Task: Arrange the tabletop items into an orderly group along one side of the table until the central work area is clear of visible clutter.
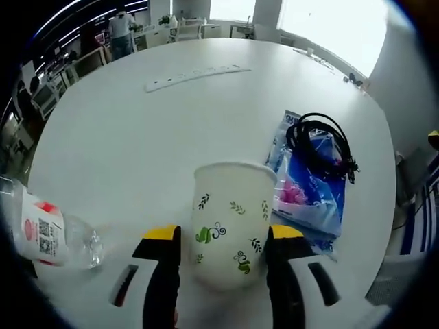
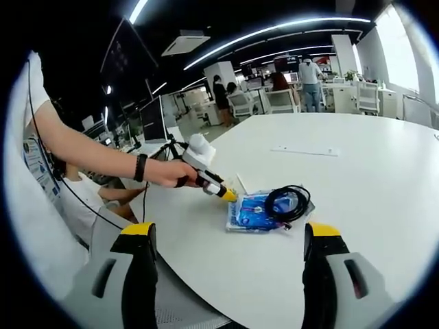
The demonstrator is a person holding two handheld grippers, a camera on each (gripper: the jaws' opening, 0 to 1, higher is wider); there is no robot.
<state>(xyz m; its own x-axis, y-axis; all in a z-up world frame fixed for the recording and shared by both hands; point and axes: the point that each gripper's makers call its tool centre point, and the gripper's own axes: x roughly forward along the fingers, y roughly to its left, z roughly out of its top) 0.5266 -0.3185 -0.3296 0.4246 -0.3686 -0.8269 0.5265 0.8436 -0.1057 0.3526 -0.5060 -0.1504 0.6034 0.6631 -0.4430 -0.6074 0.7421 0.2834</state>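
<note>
Item: paper cup (image 1: 230,223), standing upright on the bench (image 1: 137,151), just beside the blue packet (image 1: 309,185) carrying a black cable (image 1: 322,147). Left claw (image 1: 223,264) is bracketing it; contact unclear. Right claw (image 2: 226,257) is hanging wide, empty. Risk: squeezing is liable to crush or tip it.

My left tool (image 1: 223,247) hides the paper cup's (image 1: 230,219) lower sides, so I can't tell whether it grips. The plastic bottle (image 1: 41,229) is cut off at the edge. The black cable (image 1: 321,145) covers part of the blue packet (image 1: 309,188).

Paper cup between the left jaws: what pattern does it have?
The paper cup is white with small green leaf sprigs and blue swirls, clearest in the left gripper view.
</note>
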